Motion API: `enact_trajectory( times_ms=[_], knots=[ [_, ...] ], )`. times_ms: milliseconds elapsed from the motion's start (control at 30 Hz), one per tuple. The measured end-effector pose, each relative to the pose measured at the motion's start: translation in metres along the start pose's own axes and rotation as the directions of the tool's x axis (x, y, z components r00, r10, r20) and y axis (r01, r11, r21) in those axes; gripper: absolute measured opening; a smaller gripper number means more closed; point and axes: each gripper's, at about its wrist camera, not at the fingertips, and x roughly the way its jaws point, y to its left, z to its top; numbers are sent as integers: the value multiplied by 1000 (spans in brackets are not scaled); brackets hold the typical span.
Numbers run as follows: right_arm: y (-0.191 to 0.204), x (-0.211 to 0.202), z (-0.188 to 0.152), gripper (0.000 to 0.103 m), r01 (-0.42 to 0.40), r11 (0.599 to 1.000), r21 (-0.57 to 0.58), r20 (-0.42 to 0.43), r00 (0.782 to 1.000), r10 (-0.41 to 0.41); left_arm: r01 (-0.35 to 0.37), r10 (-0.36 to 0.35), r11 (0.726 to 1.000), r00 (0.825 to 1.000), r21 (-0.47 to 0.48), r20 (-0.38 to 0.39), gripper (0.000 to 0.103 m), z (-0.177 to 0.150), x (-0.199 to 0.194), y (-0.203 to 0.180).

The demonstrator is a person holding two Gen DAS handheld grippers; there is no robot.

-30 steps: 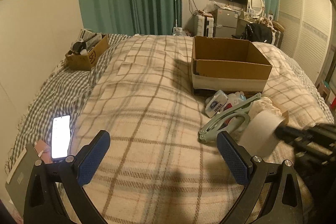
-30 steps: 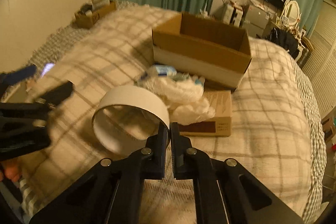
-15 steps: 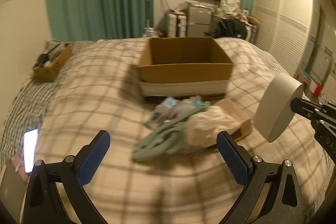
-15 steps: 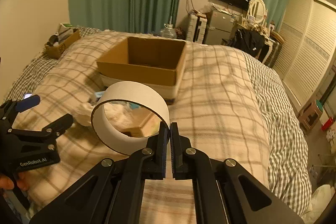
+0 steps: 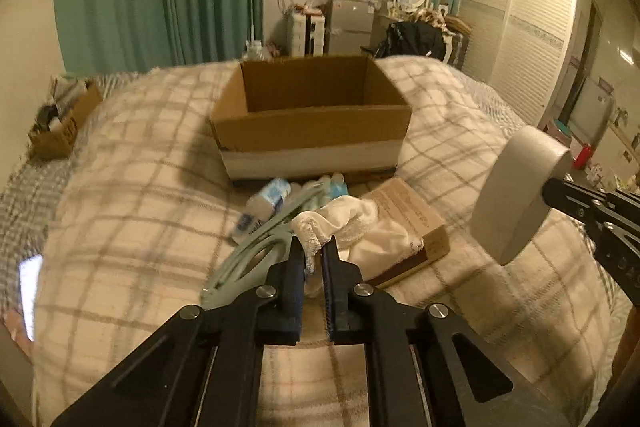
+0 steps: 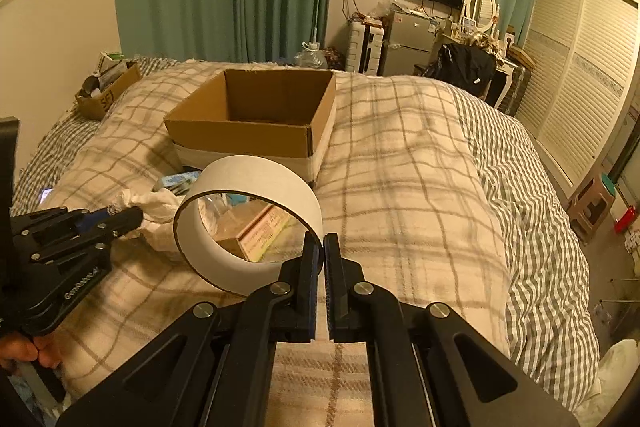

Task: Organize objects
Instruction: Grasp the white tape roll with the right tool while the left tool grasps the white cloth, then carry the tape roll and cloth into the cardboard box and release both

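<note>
Left wrist alone shows fingers pinching white cloth.

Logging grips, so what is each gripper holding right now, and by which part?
Left gripper pinches the white cloth at its near edge. Right gripper clamps the tape roll by its wall.

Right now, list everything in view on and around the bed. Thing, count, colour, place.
Cardboard box: 1, brown, open, bed centre.
Tape roll: 1, white, held off the bed.
Cloth: 1, white, in front of the box.
Flat carton: 1, brown, under the cloth.
Hangers: count unclear, pale green, left of the cloth.
Bottles: count unclear, blue-white, at the box's front.
Small box: 1, brown, far left.
Phone: 1, screen lit, left edge.
Left gripper: shut on the cloth.
Right gripper: shut on the tape roll.
</note>
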Motion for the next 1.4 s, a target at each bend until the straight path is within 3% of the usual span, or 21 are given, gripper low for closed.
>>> enact_trajectory(
  times_ms=[167, 400, 667, 833, 1000, 1233, 1400],
  knots=[
    [6, -15, 13, 3, -16, 1000, -22, 34, 999, 17, 15, -15, 1000, 998, -2, 69, 6, 20, -32, 7],
    [18, -34, 68, 3, 0, 996, -93, 129, 992, 12, -1, 2, 1000, 987, -1, 159, 6, 71, -55, 19],
    [40, -18, 156, 2, 11, 986, -164, 190, 982, 21, -9, 10, 1000, 981, -4, 192, 6, 138, -31, 35],
    [47, 23, 199, 2, 27, 985, -169, 169, 986, 2, -31, 35, 999, 988, -26, 152, 6, 168, 13, 51],
    [48, 89, 219, 2, 18, 985, -172, 98, 995, -2, -38, 39, 999, 993, -10, 112, 6, 180, 66, 62],
    [47, 187, 211, 2, 18, 979, -203, -9, 1000, -20, -9, 9, 1000, 999, -20, 32, 6, 181, 134, 72],
    [48, 224, 196, 3, -26, 980, -198, -62, 998, 14, 14, -14, 1000, 1000, 8, -8, 6, 169, 162, 66]
  ],
)
